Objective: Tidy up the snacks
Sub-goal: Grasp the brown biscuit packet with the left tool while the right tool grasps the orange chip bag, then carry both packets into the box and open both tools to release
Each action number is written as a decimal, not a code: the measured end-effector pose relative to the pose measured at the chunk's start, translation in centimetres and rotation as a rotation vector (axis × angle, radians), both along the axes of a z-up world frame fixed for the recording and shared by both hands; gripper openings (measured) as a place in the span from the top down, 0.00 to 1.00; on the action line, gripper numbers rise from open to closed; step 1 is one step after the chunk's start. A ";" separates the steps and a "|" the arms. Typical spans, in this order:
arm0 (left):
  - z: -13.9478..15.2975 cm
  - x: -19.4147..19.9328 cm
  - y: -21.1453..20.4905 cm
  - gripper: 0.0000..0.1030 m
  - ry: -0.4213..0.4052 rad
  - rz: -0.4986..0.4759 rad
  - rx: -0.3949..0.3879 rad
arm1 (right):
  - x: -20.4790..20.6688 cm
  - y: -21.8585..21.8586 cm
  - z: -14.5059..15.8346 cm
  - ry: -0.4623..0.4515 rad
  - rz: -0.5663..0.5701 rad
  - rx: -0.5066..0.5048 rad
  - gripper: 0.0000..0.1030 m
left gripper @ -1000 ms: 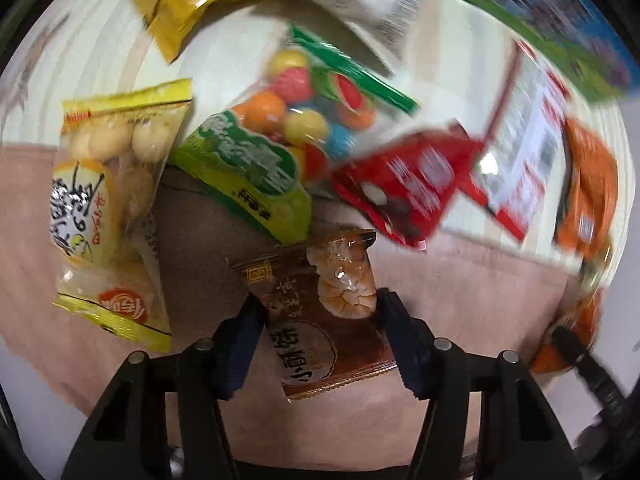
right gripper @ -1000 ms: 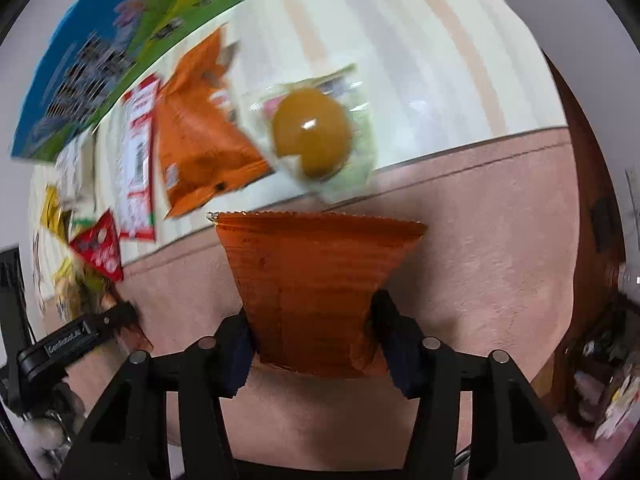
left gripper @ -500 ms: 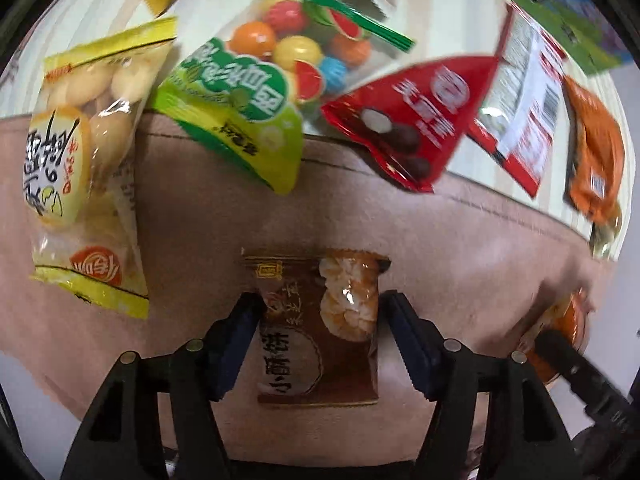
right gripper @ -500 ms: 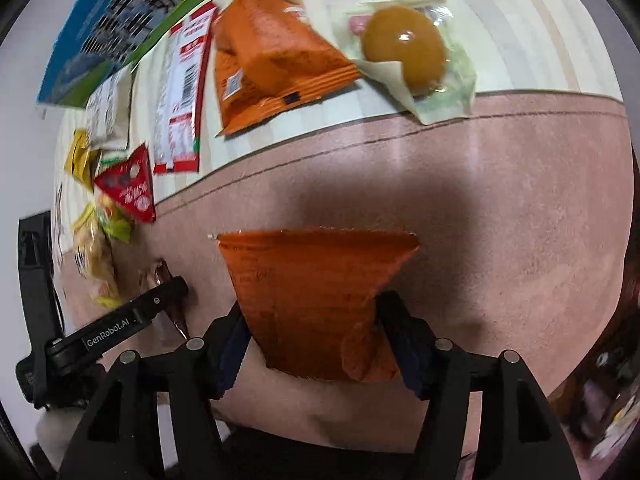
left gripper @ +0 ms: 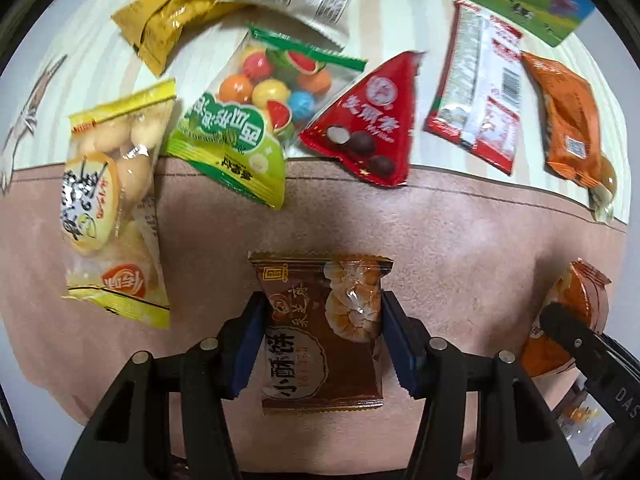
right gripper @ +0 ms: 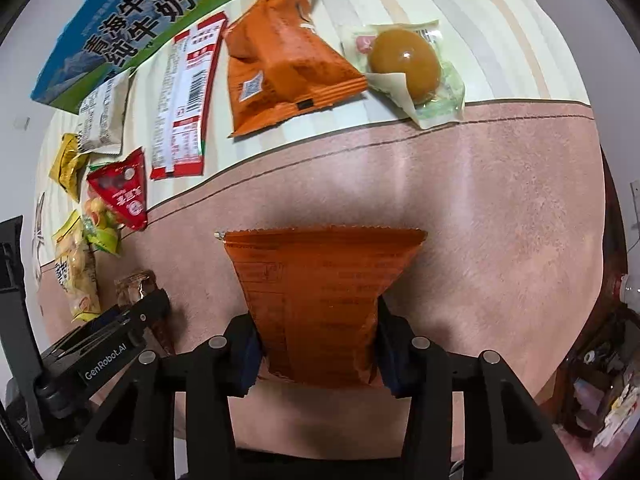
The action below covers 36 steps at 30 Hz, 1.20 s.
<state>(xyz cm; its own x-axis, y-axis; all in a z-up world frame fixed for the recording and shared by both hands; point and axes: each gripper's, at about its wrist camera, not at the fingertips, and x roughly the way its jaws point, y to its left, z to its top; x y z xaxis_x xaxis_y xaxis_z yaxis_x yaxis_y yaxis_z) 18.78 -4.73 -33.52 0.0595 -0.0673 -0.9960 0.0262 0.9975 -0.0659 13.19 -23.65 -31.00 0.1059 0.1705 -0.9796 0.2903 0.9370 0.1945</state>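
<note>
My left gripper (left gripper: 320, 312) points down over the pink cloth. Its jaws are closing, and the blue pads press both sides of a brown biscuit packet (left gripper: 316, 344). My right gripper (right gripper: 318, 320) is closing too, and its pads pinch the lower part of an orange snack packet (right gripper: 320, 280). In the right wrist view the left gripper (right gripper: 156, 300) and its brown packet (right gripper: 134, 282) show at the lower left. The left wrist view has the orange packet (left gripper: 576, 308) at its far right, in a black finger (left gripper: 568, 328).
A row of snacks lies beyond on the striped cloth (left gripper: 380, 12): yellow egg-biscuit bag (left gripper: 108, 200), green candy bag (left gripper: 248, 120), red triangular packet (left gripper: 372, 128), red-white wrapper (left gripper: 480, 92), another orange packet (right gripper: 280, 64), a wrapped egg (right gripper: 404, 64). A milk carton (right gripper: 120, 32) stands behind.
Both grippers drew back from the snack row over the pink cloth, each keeping its packet between the fingers. The jaws stood wider half a second ago and have narrowed onto the packets.
</note>
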 end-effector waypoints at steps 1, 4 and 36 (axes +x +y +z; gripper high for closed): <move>0.8 -0.1 -0.1 0.48 -0.013 -0.015 0.009 | 0.0 0.5 0.3 -0.001 -0.004 0.006 0.53; 3.7 -0.2 -0.2 0.48 -0.067 -0.048 0.015 | -0.4 1.1 1.3 -0.012 -0.017 0.032 0.53; 20.5 29.5 3.7 0.48 -0.180 -0.019 -0.159 | 30.8 7.1 17.9 -0.261 0.221 0.133 0.54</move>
<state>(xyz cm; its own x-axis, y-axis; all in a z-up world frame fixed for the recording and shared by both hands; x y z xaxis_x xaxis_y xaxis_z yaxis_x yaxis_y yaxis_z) 48.33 -1.07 -13.00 0.2321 -0.2251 -0.9463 0.0699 0.9742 -0.2146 44.03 -16.52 -13.14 0.2960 0.3418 -0.8920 0.0076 0.9329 0.3600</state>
